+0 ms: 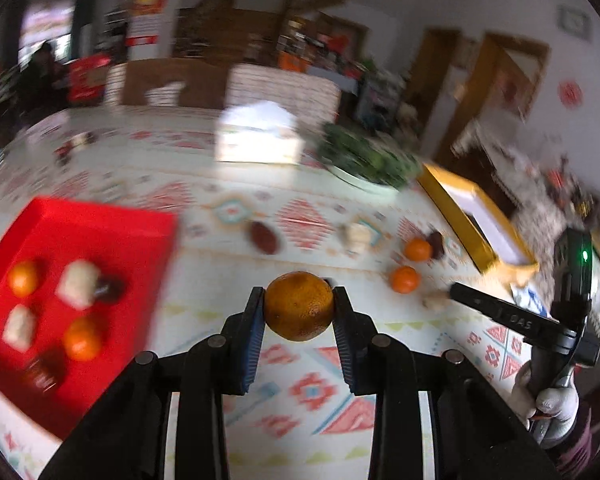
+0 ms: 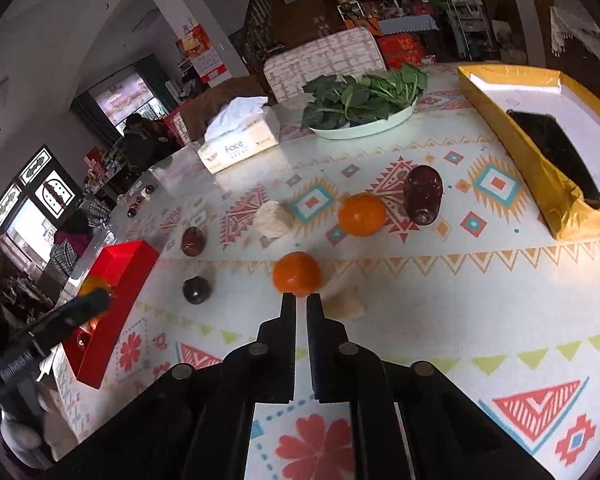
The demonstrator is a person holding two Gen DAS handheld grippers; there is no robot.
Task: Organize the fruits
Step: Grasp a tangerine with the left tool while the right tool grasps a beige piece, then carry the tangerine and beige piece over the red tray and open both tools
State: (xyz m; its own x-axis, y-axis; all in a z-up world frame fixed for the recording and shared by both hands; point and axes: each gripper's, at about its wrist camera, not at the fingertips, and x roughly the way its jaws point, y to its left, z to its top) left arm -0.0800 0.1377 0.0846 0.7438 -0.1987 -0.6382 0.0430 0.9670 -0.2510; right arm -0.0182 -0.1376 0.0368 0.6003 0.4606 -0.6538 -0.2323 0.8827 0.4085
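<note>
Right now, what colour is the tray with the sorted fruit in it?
Red; the tray shows best in the left wrist view.

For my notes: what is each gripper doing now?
Left gripper: shut on an orange.
Right gripper: shut, holding nothing.

Black claws [image 1: 299, 312], blue pads, white glove [image 1: 548, 402]

Orange mandarin [image 1: 299, 306] clamped between blue pads [image 1: 253, 344] of black left gripper [image 1: 299, 312]. Red tray [image 1: 100, 232] seen left of it. Bench [image 2: 440, 312] covered in white cloth patterned with red, teal, orange diamonds. Gold box [image 2: 512, 120], white inside, seen beyond. Right gripper [image 2: 300, 300] black.
</note>
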